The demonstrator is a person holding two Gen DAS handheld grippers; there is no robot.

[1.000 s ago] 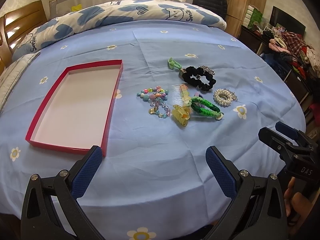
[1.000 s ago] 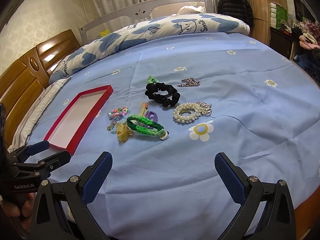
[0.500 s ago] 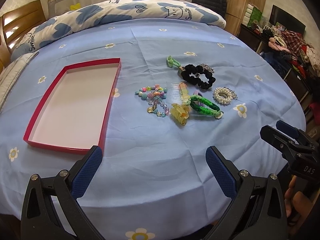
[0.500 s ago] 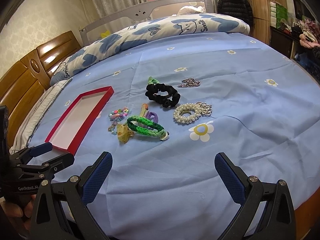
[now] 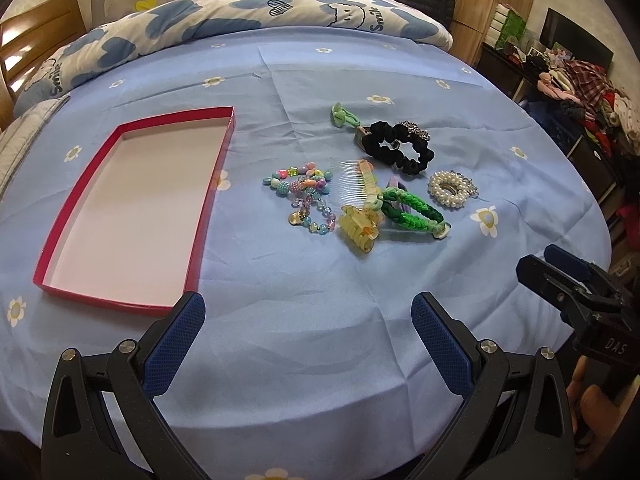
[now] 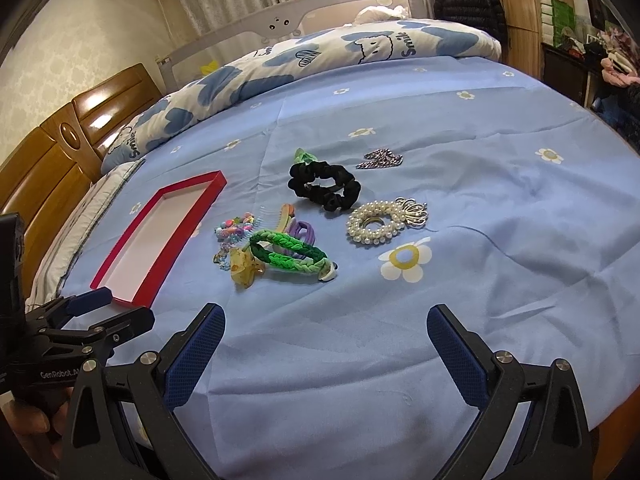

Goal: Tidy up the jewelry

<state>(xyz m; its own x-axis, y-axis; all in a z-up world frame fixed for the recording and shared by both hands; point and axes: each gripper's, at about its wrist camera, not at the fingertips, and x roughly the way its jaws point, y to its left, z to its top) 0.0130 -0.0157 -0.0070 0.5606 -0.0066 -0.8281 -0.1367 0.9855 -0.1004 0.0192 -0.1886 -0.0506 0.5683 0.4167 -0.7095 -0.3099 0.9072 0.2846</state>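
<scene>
A shallow red tray [image 5: 216,168] [image 6: 168,248] with a white floor lies empty on the blue bedsheet, left of a cluster of accessories. The cluster holds a beaded bracelet [image 5: 306,200], a clear comb [image 5: 356,184], a yellow claw clip [image 5: 358,228] [image 6: 244,268], a green braided band [image 5: 412,210] [image 6: 288,252], a black scrunchie [image 5: 400,148] [image 6: 324,186], a pearl ring [image 5: 450,189] [image 6: 374,224] and a silver chain [image 6: 380,159]. My left gripper [image 5: 306,336] is open and empty, near the bed's front edge. My right gripper [image 6: 326,346] is open and empty, in front of the cluster.
A blue-and-white duvet [image 5: 240,24] lies along the far side of the bed. A wooden headboard [image 6: 60,152] stands at the left. Shelves with piled clothes [image 5: 580,92] stand to the right of the bed. The right gripper shows in the left wrist view [image 5: 568,280].
Both grippers have eased slightly forward toward the tray and cluster. Both stay open and nothing on the bed has moved.
</scene>
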